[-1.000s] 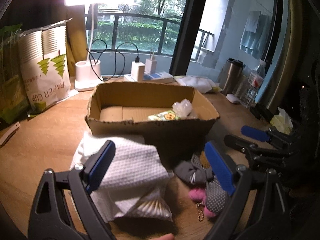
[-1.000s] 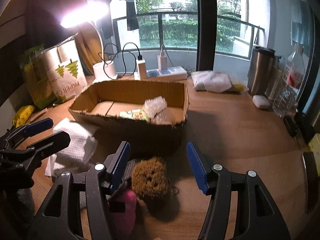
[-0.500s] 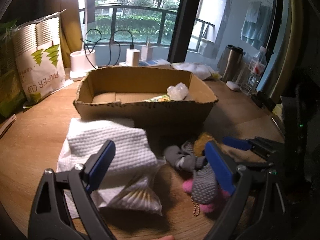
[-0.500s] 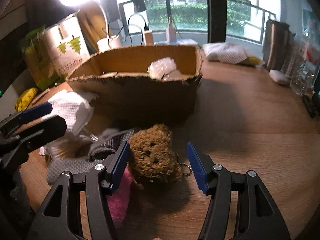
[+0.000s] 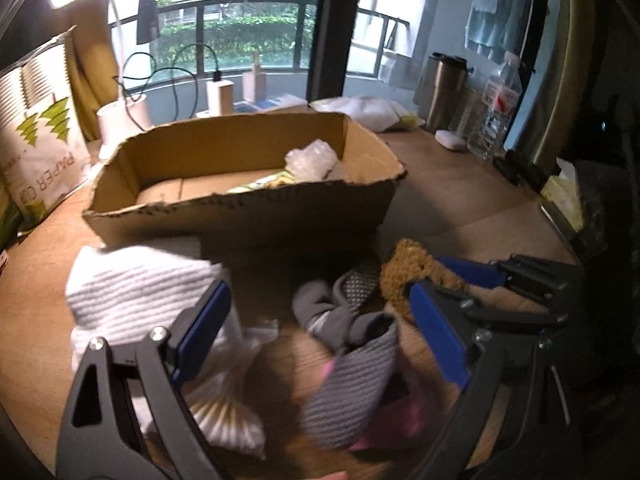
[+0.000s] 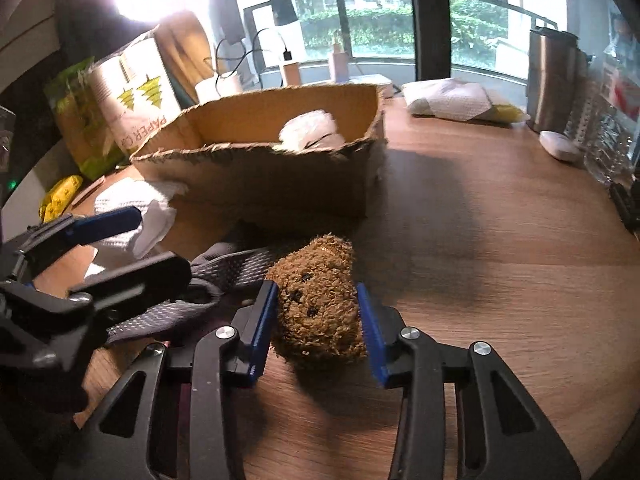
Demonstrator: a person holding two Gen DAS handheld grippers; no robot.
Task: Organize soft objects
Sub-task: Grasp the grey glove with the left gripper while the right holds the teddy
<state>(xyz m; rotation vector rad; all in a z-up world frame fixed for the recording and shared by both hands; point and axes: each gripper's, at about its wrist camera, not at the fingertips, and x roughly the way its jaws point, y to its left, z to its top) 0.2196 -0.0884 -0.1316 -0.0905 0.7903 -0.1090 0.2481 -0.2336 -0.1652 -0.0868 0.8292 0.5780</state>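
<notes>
Both cameras sit low over the wooden table [image 6: 500,240], each looking forward along its own blue-padded fingers toward the window. The left wrist view looks past its fingers [image 5: 200,328] at the grey socks [image 5: 348,336] close between them, the cardboard box [image 5: 240,216] beyond. The right wrist view sits very near the brown plush bear [image 6: 316,300] between its fingers [image 6: 264,320]. Both views share the box, bear, socks and white towel [image 5: 132,288], and each sees the other gripper at its side.
</notes>
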